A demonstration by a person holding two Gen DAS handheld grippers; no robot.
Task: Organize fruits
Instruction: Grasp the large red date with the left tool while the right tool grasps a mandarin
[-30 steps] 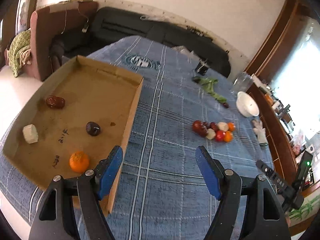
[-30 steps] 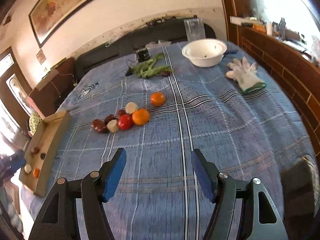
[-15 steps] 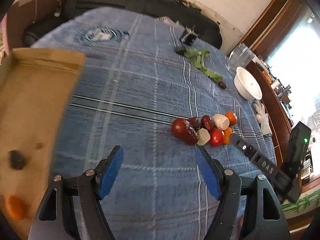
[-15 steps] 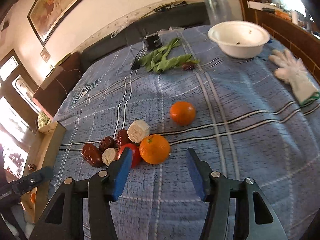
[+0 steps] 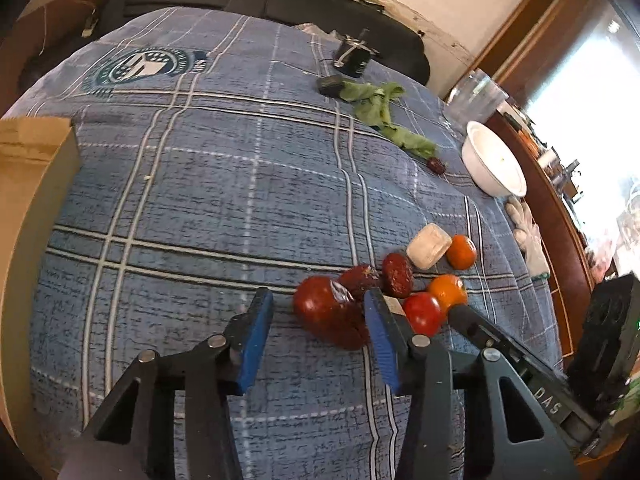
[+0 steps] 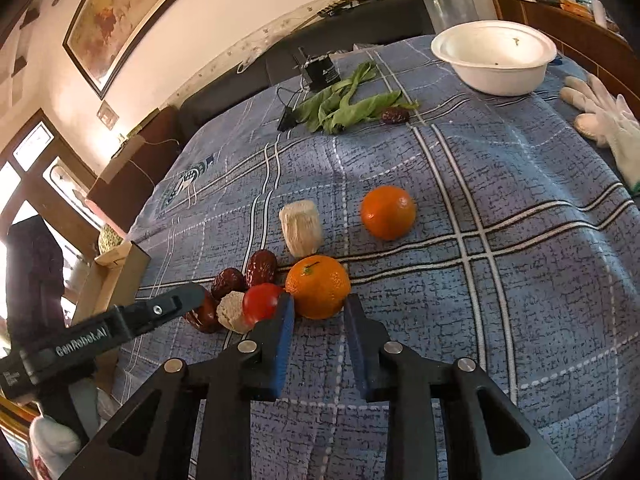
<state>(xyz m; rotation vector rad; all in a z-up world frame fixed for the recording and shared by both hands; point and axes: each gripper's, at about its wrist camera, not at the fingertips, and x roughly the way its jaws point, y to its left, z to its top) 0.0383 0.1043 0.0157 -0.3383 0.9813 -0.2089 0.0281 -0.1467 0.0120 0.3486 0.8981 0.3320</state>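
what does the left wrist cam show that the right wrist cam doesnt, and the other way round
Only the left wrist view: the left gripper head-on, its jaws closing around the big red date, not yet pressed on both sides.

Only the right wrist view: the right gripper shut on the near orange, and the framed painting.

Both: the fruit cluster, the cherry tomato, the far orange, the white bowl, the green leaves, the cardboard box, the white glove.
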